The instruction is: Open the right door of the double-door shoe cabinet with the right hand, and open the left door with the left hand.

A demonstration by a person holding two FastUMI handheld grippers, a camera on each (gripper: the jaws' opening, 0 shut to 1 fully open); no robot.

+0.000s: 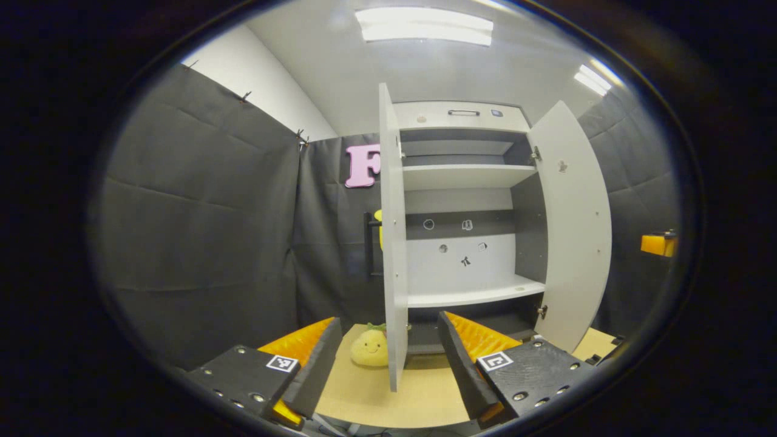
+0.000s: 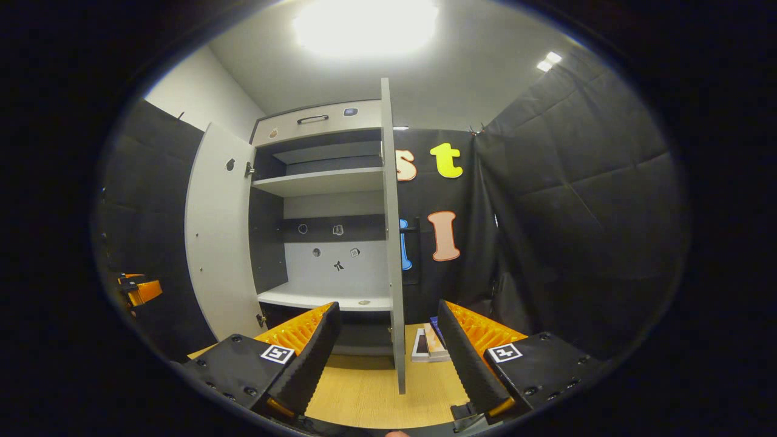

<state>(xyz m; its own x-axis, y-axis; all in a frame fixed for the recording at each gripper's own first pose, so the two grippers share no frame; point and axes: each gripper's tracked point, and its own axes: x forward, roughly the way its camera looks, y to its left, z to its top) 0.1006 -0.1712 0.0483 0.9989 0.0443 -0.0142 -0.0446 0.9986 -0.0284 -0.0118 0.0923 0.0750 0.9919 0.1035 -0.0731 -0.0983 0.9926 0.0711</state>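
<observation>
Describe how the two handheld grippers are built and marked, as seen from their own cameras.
In the left gripper view, the left gripper has two wedge-shaped fingers with ribbed inner faces, each mounted on a flat dark block with small round screws and a square black-and-white marker tag. In the right gripper view, the right gripper has the same build: ribbed wedge fingers, screwed blocks, one square tag per side.

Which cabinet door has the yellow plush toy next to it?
The left door: the yellow plush toy sits at its foot. The right door stands away from it.

Both cabinet [image 1: 464, 200] doors open; left gripper [image 1: 388, 358] jaws apart.
</observation>
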